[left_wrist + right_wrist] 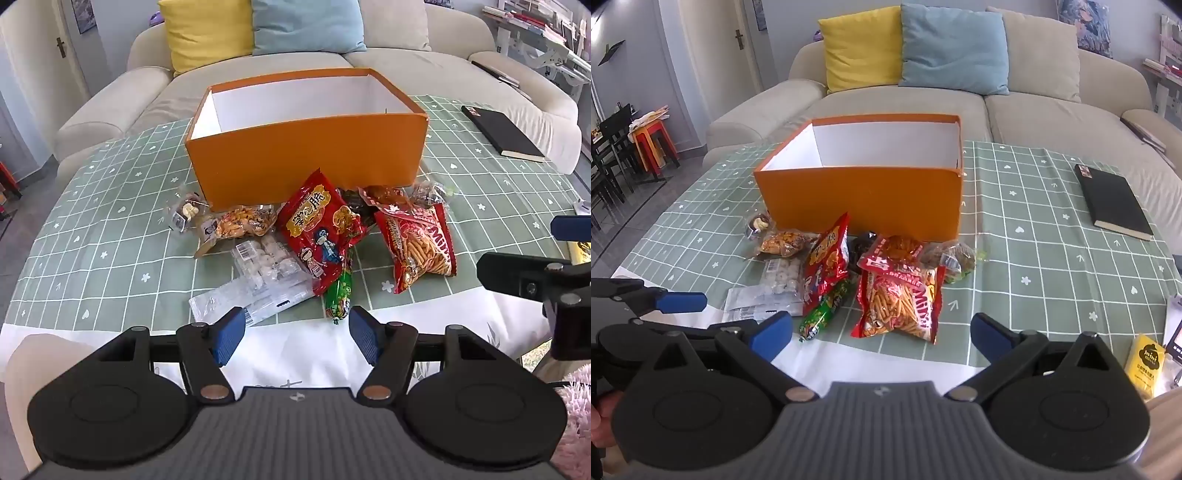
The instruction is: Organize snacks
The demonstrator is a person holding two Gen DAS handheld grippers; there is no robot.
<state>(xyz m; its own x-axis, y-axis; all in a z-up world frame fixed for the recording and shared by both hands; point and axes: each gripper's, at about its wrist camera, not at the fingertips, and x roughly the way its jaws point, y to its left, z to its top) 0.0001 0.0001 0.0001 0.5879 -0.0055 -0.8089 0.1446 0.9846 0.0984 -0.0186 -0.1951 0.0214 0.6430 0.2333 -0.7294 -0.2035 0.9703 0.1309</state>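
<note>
Where snacks (321, 236) pile, glossy red bags dominate, box (306, 158) orange.

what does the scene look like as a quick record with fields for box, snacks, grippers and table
box: open orange cardboard box, white inside, no snack visible in it
snacks: loose pile in front of box, including red chip bag, red bag of orange sticks, green wrapped sausage, clear tray of white balls
left gripper: open, holding nothing
right gripper: open, holding nothing
table: green checked tablecloth
aside: black notebook
</note>
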